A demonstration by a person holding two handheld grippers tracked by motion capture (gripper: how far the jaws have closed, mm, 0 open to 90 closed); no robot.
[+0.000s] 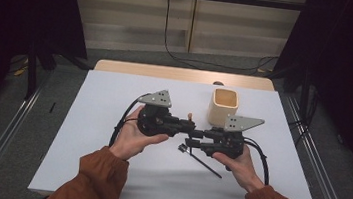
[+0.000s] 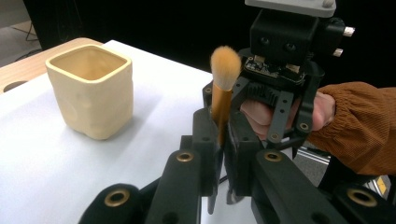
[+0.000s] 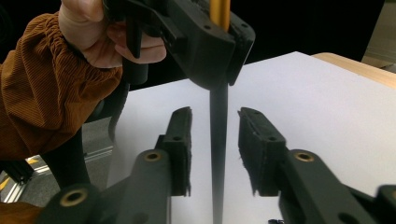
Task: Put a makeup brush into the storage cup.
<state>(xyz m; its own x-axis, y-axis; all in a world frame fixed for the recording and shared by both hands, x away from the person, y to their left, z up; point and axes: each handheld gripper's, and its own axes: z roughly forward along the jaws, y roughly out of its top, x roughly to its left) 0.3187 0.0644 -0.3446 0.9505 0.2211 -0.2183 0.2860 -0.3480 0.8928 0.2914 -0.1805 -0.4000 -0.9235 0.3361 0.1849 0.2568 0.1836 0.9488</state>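
Left gripper (image 1: 192, 126) has its jaws clamped narrow on a makeup brush (image 2: 223, 88), holding it upright above the middle of the bench (image 1: 113, 102). In the left gripper view the fluffy orange bristle tip points up, the gold ferrule sits right at the jaws and the dark handle drops out below them. Over in the right gripper view that same dark handle (image 3: 217, 154) hangs straight down between the two jaws of the right gripper (image 3: 215, 154) — those jaws stand spread wide, a clear gap on each side, not touching the handle. From the high view the two grippers meet nose to nose, the right gripper (image 1: 194, 143) just beside the left, each held in one of the person's hands, rust-orange corduroy sleeves (image 1: 99, 181) coming in from the bottom edge.

A second thin dark tool (image 1: 200, 161) lies flat on the white bench just in front of the right gripper — too small to say what it is exactly. A cream square-ish cup (image 1: 224, 106) stands upright behind the right gripper, near but apart from it, open top facing up and looking empty from the left gripper view.
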